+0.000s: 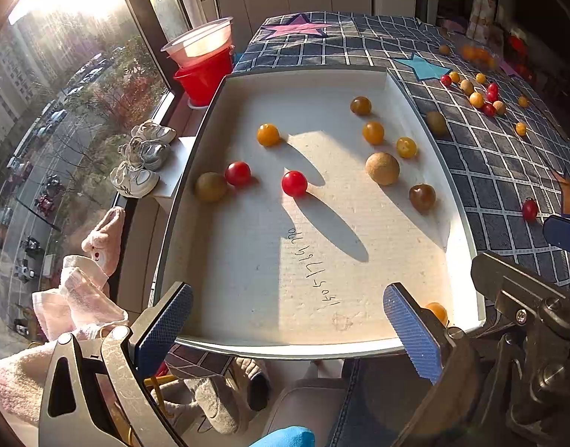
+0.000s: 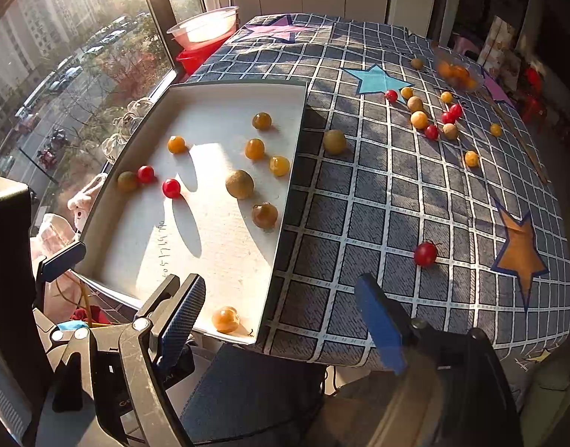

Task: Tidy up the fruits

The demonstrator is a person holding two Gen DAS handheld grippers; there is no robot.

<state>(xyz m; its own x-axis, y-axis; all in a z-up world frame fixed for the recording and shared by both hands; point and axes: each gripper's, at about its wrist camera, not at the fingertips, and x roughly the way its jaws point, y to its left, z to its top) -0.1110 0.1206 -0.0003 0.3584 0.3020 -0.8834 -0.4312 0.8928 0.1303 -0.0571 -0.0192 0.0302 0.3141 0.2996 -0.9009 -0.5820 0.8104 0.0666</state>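
Left tool [image 1: 288,320]: held wide, nothing gripped, above tray [image 1: 195,156].
Right tool [image 2: 285,320]: held wide, nothing gripped.
Red tomato [image 2: 425,253]: seen on bench [image 2: 396,193].

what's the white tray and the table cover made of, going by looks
White tray: likely cardboard, matte, with faint ribbing and handwriting on its floor. Table cover: probably woven fabric, grid-printed with stars, draping softly over the edge.

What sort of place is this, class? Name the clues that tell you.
Probably a high-rise flat: a window overlooks a street far below, sneakers sit on its sill, and a star-patterned tablecloth carries scattered cherry tomatoes.
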